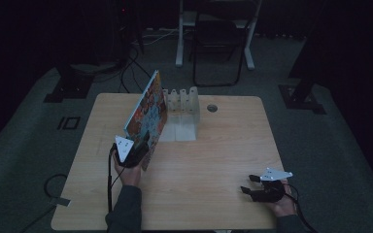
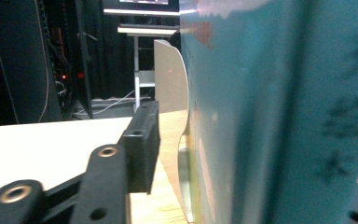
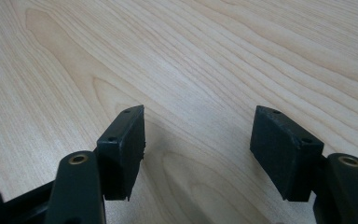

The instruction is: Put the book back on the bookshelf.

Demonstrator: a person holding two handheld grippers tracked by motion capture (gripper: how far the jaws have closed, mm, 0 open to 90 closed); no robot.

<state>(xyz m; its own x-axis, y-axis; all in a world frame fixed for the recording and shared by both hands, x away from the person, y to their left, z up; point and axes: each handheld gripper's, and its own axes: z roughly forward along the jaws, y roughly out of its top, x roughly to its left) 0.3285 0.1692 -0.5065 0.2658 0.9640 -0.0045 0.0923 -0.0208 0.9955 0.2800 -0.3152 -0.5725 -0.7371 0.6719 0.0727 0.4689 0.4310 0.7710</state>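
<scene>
A thin book with a colourful cover [image 1: 148,109] stands tilted on its edge, with its far end by a white slotted rack [image 1: 182,104]. My left gripper [image 1: 143,141] is at the book's near lower corner, with the book between its jaws. In the left gripper view the teal cover [image 2: 270,116] rises close on the right. The left fingertip [image 2: 142,144] stands clear of the cover with a gap showing, so the gripper is open. My right gripper [image 1: 247,183] rests low at the front right, open [image 3: 198,149] over bare wood with nothing between its jaws.
The light wooden table [image 1: 213,155] has a round cable hole [image 1: 212,108] near its far edge. One white divider of the rack [image 2: 170,79] shows just past the book. A folding chair [image 1: 218,43] and desk legs stand beyond the table on the dark floor.
</scene>
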